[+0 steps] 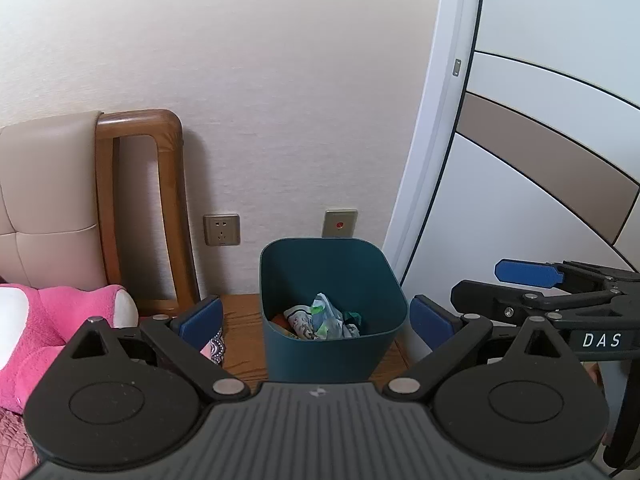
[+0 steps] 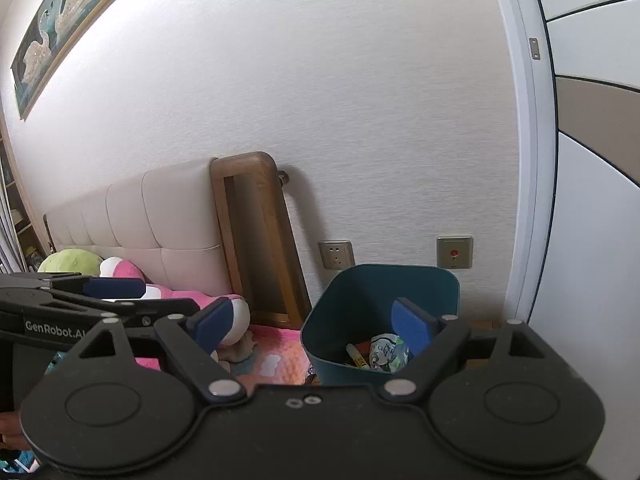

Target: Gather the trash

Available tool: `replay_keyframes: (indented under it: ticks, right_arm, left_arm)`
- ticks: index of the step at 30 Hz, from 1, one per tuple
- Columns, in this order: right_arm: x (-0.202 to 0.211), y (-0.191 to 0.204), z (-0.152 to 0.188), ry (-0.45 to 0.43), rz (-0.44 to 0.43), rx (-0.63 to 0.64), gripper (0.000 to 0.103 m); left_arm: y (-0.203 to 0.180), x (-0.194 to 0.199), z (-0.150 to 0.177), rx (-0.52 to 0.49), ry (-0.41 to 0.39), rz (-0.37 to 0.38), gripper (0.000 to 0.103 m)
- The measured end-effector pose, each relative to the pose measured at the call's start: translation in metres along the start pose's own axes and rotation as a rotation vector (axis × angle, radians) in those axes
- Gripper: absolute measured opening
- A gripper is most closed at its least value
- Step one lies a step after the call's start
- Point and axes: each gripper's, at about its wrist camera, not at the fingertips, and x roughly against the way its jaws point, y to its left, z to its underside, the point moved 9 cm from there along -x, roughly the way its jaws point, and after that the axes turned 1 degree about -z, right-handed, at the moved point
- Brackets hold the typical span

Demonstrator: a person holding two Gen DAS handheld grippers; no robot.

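Note:
A dark teal waste bin point(image 1: 320, 356) stands on a wooden bedside table point(image 1: 244, 332) against the wall. Crumpled wrappers point(image 1: 320, 318) lie inside it. My left gripper point(image 1: 316, 322) is open, its blue pads point(image 1: 202, 322) to either side of the bin without touching it. My right gripper point(image 1: 532, 288) hangs to the right of the bin. In the right wrist view the right gripper point(image 2: 314, 324) is open and holds nothing, just short of the bin point(image 2: 344, 320). The wrappers point(image 2: 386, 352) and a yellow item point(image 2: 358, 356) show inside. The left gripper point(image 2: 116, 296) is at the left edge.
A padded headboard point(image 2: 160, 216) with a wooden frame point(image 2: 256, 240) stands left of the bin. A pink plush toy point(image 1: 48, 320) lies on the bed's pink cover point(image 2: 276, 352). Two wall plates point(image 1: 221, 229) sit behind the bin. A white door frame point(image 1: 432, 160) rises on the right.

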Motion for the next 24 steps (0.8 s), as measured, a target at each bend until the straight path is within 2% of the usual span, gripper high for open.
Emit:
replay_keyframes:
  ticks: [24]
  right_arm:
    - [0.0037, 0.0079, -0.0015, -0.003, 0.036, 0.039, 0.087]
  left_arm:
    - [0.0011, 0.0054, 0.0055, -0.004, -0.004, -0.002, 0.1]
